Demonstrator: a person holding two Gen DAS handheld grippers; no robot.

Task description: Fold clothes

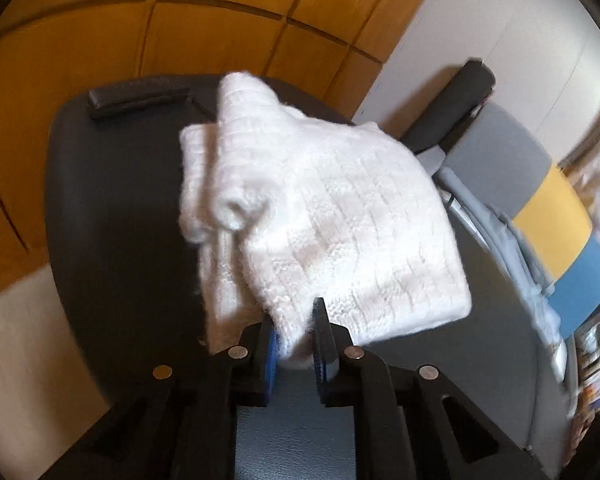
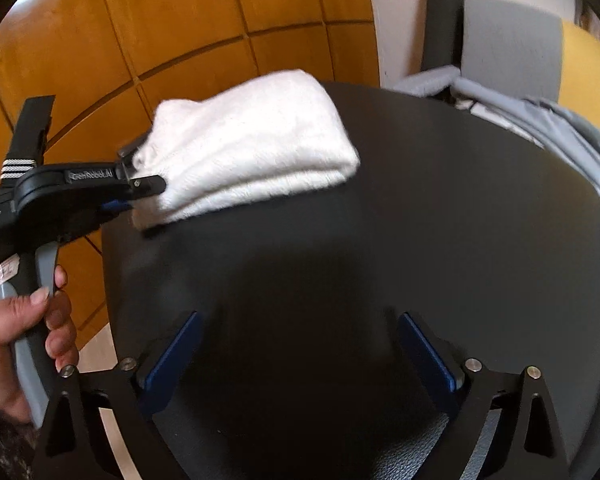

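The white knitted sweater [image 2: 248, 140] lies folded toward eleven o'clock on the dark bench [image 2: 420, 240], the left gripper [image 1: 296, 336] apparently clenched on its edge, the right gripper [image 2: 300, 356] released and idle; next, let go and tidy.

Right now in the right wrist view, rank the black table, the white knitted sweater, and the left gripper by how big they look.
1. black table, filling most of the frame.
2. white knitted sweater, folded near its far edge.
3. left gripper, clamped on the sweater's edge.

The sweater and gripper look fairly close in extent; fisheye distortion makes that order unsure.
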